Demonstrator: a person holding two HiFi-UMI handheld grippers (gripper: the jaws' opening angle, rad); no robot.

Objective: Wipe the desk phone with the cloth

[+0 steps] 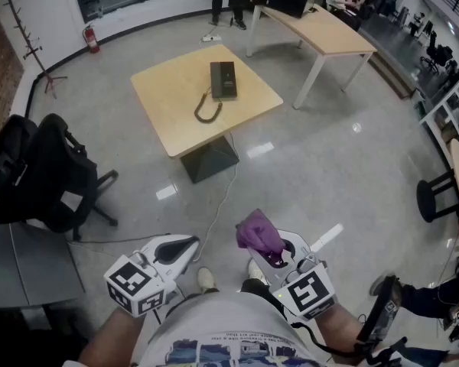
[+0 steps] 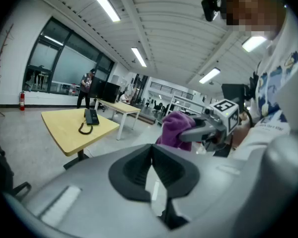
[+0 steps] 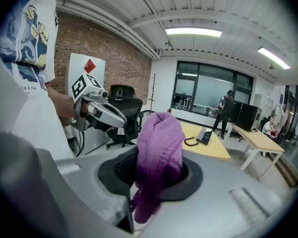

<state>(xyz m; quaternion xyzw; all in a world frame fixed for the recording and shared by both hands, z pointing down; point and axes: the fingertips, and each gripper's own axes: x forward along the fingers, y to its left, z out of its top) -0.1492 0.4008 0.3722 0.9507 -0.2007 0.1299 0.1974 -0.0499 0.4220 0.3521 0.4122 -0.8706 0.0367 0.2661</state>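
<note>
Fingers [image 2: 131, 171] of the left gripper [image 2: 152, 168] are pressed together with nothing between them. Those of the right gripper [image 3: 156, 176] are clamped on a purple cloth [image 3: 159, 143]. The cloth bulges up above the jaws and hangs down below them, so it hides their inner faces and its own lower end is cut off from sight.

In the head view both grippers sit low at about 6 o'clock, the left gripper [image 1: 185, 245] toward 7 and the right gripper [image 1: 271, 252] just beside it with the cloth [image 1: 258, 234] bunched at its tip. The person's shirt covers the bottom edge, hiding the wrists.

The desk phone [image 1: 223, 79] lies well apart from them at 12 o'clock, flat on a square wooden table [image 1: 172, 117]. It is too small to make out its keys. Its coiled cord [image 1: 206, 112] curls on the tabletop at the phone's 7 o'clock.

A black office chair [image 1: 50, 170] stands at 9 o'clock, draped in dark fabric that blurs its shape. A second table [image 1: 329, 33] at 1 o'clock runs past a seated person, and legs at the top edge are cropped.
</note>
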